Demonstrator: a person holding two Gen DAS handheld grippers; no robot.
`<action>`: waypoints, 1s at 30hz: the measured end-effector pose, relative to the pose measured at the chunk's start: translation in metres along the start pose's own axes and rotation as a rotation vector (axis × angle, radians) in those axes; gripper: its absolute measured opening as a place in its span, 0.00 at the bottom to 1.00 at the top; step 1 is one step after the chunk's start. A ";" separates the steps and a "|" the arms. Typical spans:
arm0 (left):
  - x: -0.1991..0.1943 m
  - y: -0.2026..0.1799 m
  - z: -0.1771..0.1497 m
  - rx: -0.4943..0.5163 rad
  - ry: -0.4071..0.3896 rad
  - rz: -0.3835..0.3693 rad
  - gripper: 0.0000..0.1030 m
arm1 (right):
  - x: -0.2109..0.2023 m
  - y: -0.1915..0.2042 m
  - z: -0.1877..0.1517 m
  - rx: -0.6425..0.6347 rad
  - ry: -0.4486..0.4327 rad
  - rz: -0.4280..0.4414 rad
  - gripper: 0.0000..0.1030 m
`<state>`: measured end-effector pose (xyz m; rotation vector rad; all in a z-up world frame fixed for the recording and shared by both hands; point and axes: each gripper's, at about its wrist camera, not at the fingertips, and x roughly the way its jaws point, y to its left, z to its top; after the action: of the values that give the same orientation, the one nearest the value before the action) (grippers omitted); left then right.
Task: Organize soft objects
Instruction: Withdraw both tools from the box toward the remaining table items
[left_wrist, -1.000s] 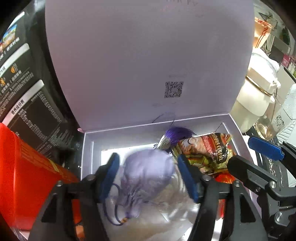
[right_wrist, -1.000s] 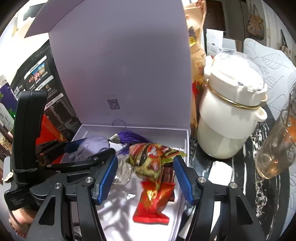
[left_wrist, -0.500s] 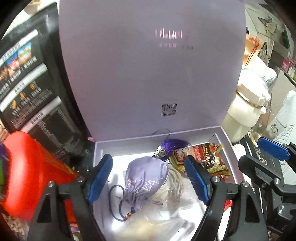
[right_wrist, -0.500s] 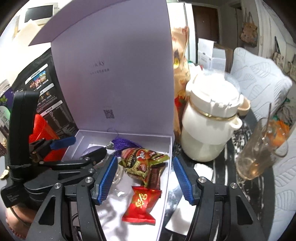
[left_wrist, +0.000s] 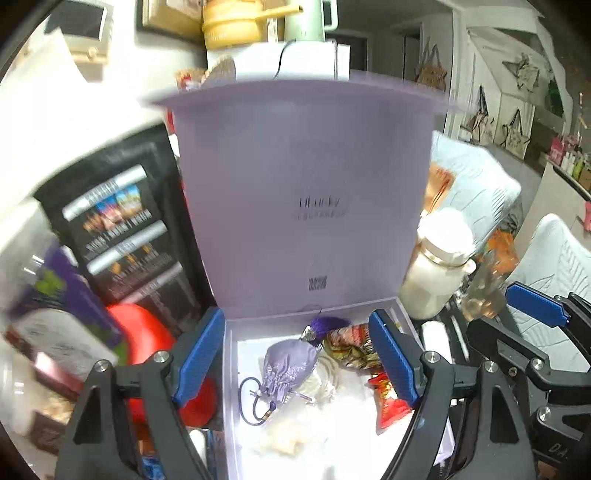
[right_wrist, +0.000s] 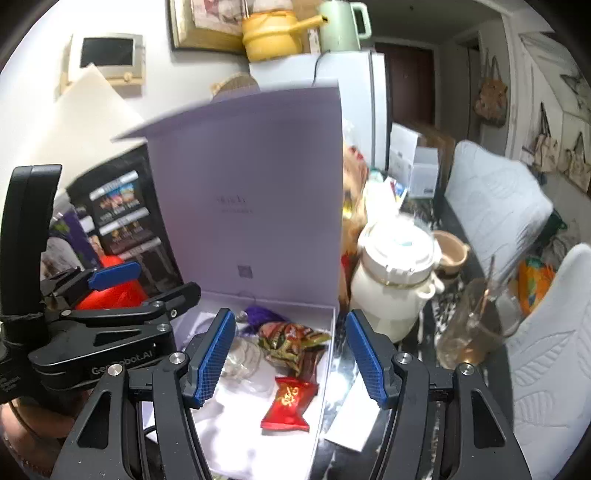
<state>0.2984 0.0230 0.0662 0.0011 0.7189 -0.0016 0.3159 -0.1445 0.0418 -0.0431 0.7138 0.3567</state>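
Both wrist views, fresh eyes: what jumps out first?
The lavender gift box with its tall lid standing upright fills the centre. Inside lie a lilac drawstring pouch at left, a purple tassel at the back, and a red candy wrapper nearer the right wall. The left gripper and right gripper hang above with jaws open, and a white lidded jar stands just right of the box.

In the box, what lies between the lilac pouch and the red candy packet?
A clear crinkled bag lies between pouch and packet, in the left wrist view.

Both wrist views look down from above into the open lavender box (left_wrist: 303, 206); left view sits leftward.
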 end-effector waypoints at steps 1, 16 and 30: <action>-0.010 0.000 0.002 0.001 -0.016 0.000 0.79 | -0.009 0.001 0.002 -0.004 -0.014 -0.001 0.61; -0.126 0.000 0.000 0.016 -0.200 -0.022 1.00 | -0.124 0.022 0.009 -0.033 -0.188 -0.022 0.74; -0.191 -0.005 -0.043 0.049 -0.236 -0.103 1.00 | -0.202 0.037 -0.032 -0.042 -0.260 -0.044 0.85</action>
<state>0.1262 0.0182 0.1595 0.0108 0.4824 -0.1166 0.1422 -0.1760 0.1512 -0.0516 0.4470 0.3278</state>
